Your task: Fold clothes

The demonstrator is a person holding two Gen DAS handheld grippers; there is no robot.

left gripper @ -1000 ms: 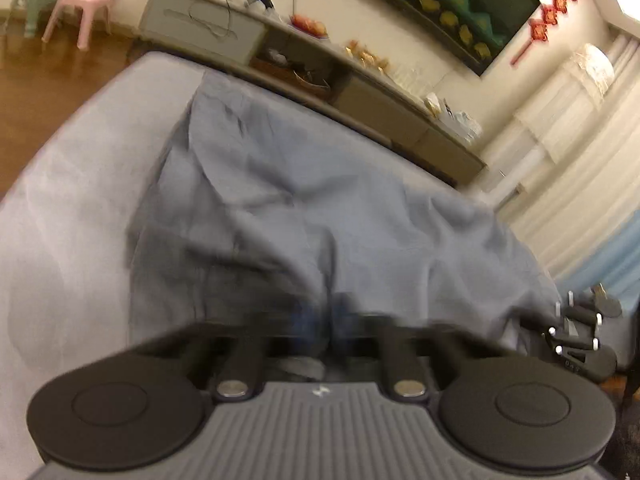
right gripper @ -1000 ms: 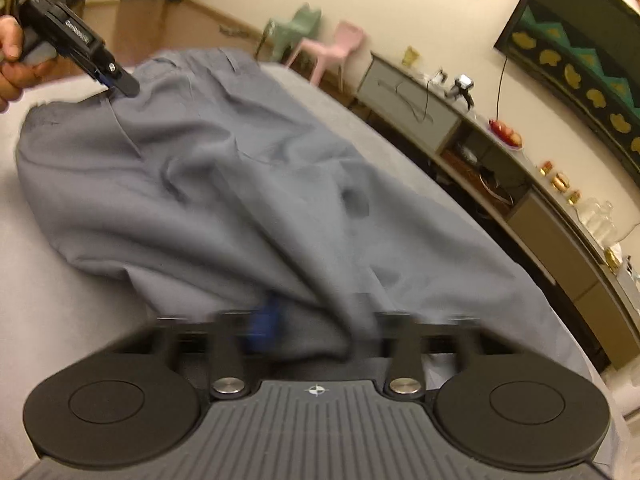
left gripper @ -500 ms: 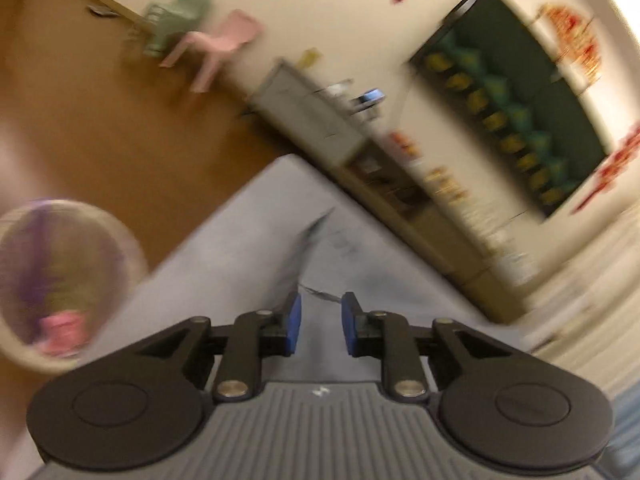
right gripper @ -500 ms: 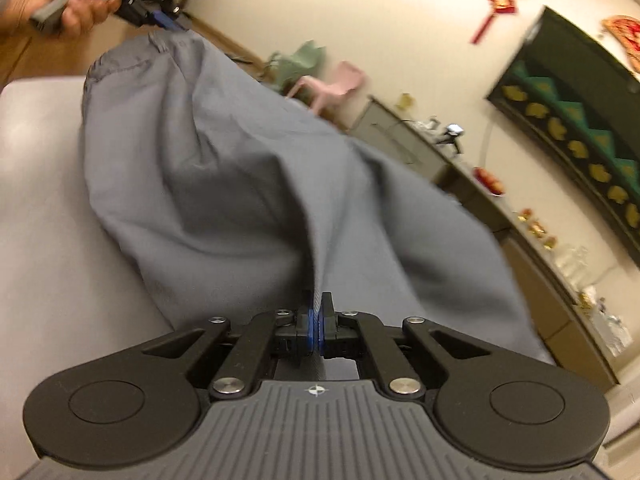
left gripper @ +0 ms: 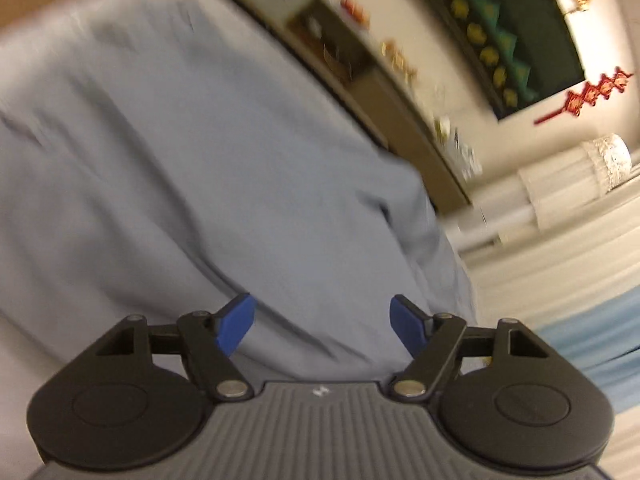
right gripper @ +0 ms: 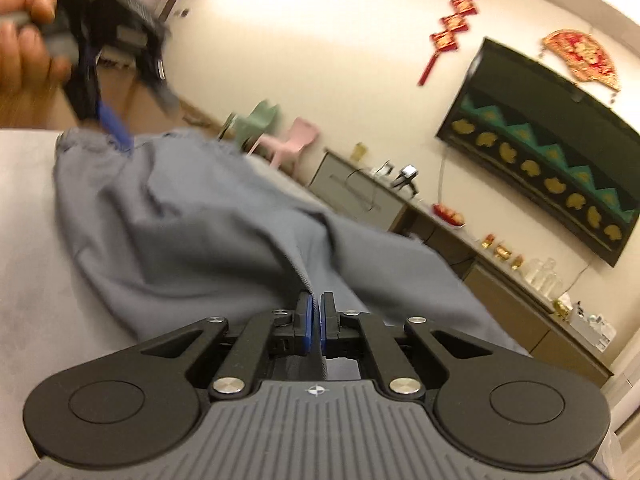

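Grey garment (right gripper: 208, 240) spread in soft folds over a pale padded surface (right gripper: 28, 216), far hem near the surface's far edge, near part drawn up in a ridge toward the right wrist camera. Compared with half a second ago: lying lower and flatter at its far end, no longer hoisted high. Now filling the left wrist view (left gripper: 192, 168), where half a second ago mostly floor and wall showed. Left gripper (left gripper: 322, 326) changed from nearly shut to spread wide, blue pads (left gripper: 234, 326) well apart, nothing between them, cloth passing beneath. Seen from the right wrist, left gripper (right gripper: 116, 128) tilted downward at the garment's far hem, a blue pad touching or just above the cloth, blur hiding which. Hand (right gripper: 24, 56) wrapped round its handle at upper left. Right gripper (right gripper: 316, 320) as before: closed to a thin slit, pinching a fold of the grey garment, the ridge of fabric running straight up from the pads. Beyond: low sideboard (right gripper: 360, 196) along the wall, pink chair (right gripper: 296, 140), green chair (right gripper: 256, 120), dark framed panel (right gripper: 552, 152), red hanging ornament (right gripper: 452, 28).
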